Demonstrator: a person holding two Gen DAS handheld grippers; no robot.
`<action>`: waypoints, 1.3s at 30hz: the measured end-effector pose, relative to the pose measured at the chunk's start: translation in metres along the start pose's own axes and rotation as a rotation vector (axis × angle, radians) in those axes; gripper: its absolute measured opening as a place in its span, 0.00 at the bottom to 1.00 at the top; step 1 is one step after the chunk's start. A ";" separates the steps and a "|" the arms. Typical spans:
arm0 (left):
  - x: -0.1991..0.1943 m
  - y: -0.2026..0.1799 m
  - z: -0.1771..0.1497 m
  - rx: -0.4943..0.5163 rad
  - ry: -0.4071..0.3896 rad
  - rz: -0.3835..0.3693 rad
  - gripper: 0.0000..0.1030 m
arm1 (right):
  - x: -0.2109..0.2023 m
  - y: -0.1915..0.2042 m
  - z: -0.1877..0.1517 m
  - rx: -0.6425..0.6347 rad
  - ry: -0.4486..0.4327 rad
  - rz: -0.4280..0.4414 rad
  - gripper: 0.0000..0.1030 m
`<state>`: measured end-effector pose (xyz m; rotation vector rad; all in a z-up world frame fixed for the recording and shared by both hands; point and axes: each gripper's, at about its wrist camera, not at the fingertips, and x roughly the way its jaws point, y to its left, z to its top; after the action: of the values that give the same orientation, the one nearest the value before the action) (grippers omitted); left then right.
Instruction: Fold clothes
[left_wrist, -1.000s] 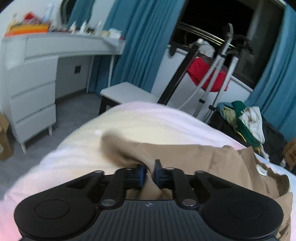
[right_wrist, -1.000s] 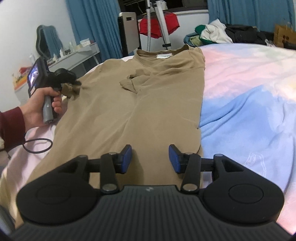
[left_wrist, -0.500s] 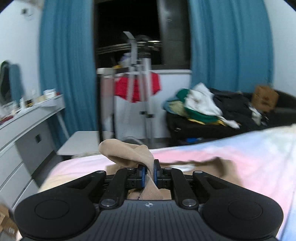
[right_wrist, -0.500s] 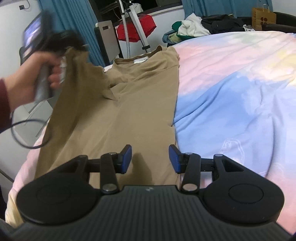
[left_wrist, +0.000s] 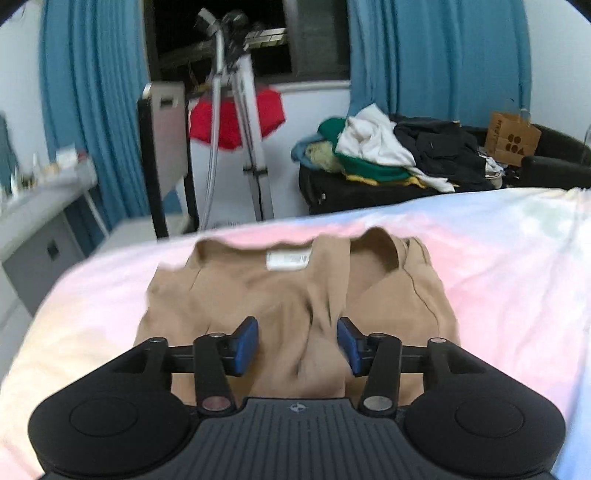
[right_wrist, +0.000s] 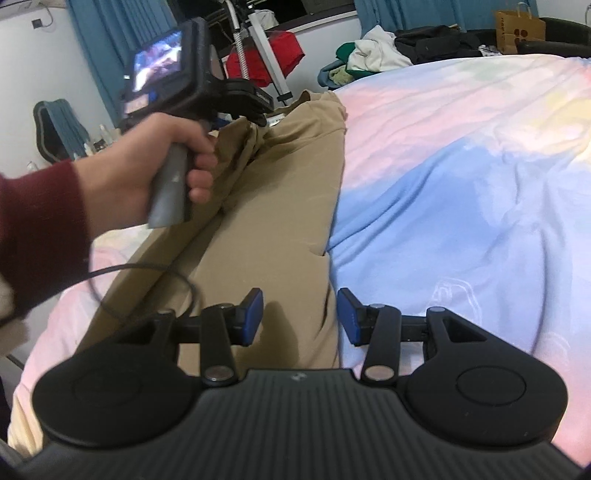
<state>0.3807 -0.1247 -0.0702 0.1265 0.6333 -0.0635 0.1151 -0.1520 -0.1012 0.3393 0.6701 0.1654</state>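
A tan T-shirt (left_wrist: 258, 295) lies on the pastel bed cover (left_wrist: 498, 277) with its collar and white label (left_wrist: 287, 259) at the far end. Its left side is folded over toward the middle. My left gripper (left_wrist: 297, 345) hovers over the upper part of the shirt and its jaws are opening. A loose ridge of tan cloth lies between them, and the pads do not press it. In the right wrist view a hand in a dark red sleeve holds that left gripper (right_wrist: 255, 107) above the T-shirt (right_wrist: 280, 206). My right gripper (right_wrist: 300, 317) stands open over the shirt's near right edge, holding nothing.
Beyond the bed's far edge stand a garment steamer pole (left_wrist: 236, 129), a red cloth (left_wrist: 229, 122), a pile of clothes (left_wrist: 388, 151) and a paper bag (left_wrist: 511, 138). A white desk (left_wrist: 37, 206) is at the left. A black cable (right_wrist: 147, 269) loops over the shirt.
The left gripper carried the shirt's left side up and across to the right over the shirt, then its jaws parted and let the cloth go. The right gripper stayed nearly where it was.
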 end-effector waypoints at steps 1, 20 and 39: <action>-0.019 0.014 -0.003 -0.019 0.011 -0.029 0.53 | 0.000 0.001 0.000 -0.005 -0.001 0.002 0.45; -0.305 0.155 -0.220 -0.233 0.388 -0.149 0.63 | -0.061 0.015 -0.002 -0.028 -0.045 -0.009 0.45; -0.336 0.087 -0.224 0.077 0.370 -0.243 0.04 | -0.081 -0.003 -0.018 0.038 0.005 -0.014 0.45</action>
<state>-0.0122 -0.0005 -0.0409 0.1362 1.0147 -0.3044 0.0414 -0.1713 -0.0683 0.3712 0.6811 0.1405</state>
